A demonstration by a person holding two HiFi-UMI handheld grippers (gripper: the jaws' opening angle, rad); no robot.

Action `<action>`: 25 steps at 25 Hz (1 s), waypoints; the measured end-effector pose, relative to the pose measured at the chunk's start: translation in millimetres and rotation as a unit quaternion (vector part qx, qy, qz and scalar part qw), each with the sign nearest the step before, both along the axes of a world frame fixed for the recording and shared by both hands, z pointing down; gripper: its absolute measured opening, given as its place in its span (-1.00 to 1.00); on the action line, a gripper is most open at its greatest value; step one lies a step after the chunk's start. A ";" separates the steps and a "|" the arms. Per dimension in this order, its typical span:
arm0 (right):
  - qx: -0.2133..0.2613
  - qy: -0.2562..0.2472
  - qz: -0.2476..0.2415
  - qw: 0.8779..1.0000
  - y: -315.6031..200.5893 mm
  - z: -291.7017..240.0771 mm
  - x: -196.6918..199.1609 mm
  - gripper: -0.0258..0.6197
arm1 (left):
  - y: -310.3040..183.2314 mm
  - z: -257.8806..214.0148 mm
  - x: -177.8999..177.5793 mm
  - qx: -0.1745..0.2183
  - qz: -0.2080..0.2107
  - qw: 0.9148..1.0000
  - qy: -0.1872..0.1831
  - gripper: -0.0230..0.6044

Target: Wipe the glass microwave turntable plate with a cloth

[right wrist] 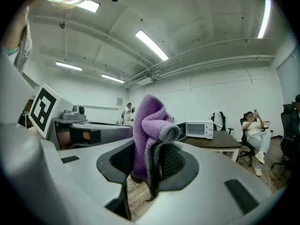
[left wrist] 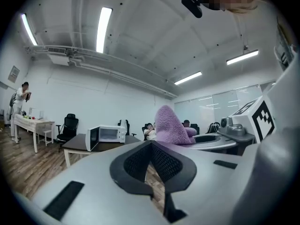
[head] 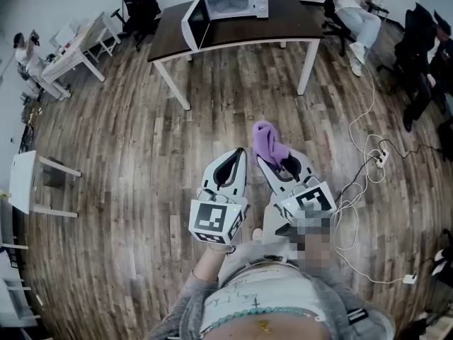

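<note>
Wood plank floor (head: pixel 141 154) stretches between the person and the dark counter (head: pixel 283 23) at the far side of the room. The microwave (head: pixel 230 2) stands on that counter with its door swung open, well apart from both claws.

The right claw (right wrist: pixel 147 161) is clamped on a purple cloth (right wrist: pixel 150 121). It grips only a lower fold, and most of the fabric stands loose above the jaws. The left claw (left wrist: pixel 151 149) is closed tight, with nothing in it.

**Risks, as I judge them:**
- The cloth could work out of so small a pinch once it drags on glass.
- A smooth glass plate may skate or tip off the counter if it is rubbed with only 1 claw. The left claw would have to spread first to steady it.
- Cables (head: pixel 361 168) trail on the floor to the person's right and could catch a foot on the walk over.

**Hard to make out:**
- The glass turntable plate shows in none of the 3 views.
- The microwave's cavity is too small and dark to tell whether the plate sits inside.
- The cloth covers the right claw's pads.
</note>
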State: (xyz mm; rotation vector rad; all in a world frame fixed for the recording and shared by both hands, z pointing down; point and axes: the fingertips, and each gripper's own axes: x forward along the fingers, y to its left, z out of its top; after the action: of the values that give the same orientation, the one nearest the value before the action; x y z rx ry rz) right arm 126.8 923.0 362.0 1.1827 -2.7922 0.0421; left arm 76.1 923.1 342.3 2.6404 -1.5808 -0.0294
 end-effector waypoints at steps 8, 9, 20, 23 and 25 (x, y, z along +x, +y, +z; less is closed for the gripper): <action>0.004 -0.018 -0.046 0.999 -81.6 -2.3 -17.0 -0.51 | -77.6 4.0 -20.4 -0.001 -0.036 0.999 0.005 -0.91; 0.006 -0.022 -0.056 0.998 -95.0 -5.3 -19.8 -0.51 | -90.7 0.4 -21.9 0.003 -0.042 0.999 0.004 -0.91; 0.015 -0.028 -0.115 0.993 -208.8 -19.0 -12.2 -0.51 | -194.4 -11.0 0.9 0.004 -0.044 0.999 -0.031 -0.91; 0.013 -0.028 -0.108 0.994 -229.5 -14.7 2.3 -0.51 | -214.8 -7.5 9.6 -0.003 -0.043 0.998 -0.037 -0.91; 0.013 -0.031 -0.103 0.994 -240.6 -13.8 13.7 -0.51 | -227.2 -5.1 16.5 -0.009 -0.044 0.999 -0.031 -0.91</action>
State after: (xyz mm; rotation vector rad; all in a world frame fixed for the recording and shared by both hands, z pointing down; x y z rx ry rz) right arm 140.5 682.4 348.2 0.9059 -2.9611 0.0258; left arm 92.6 695.9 337.2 2.5807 -1.7062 0.0621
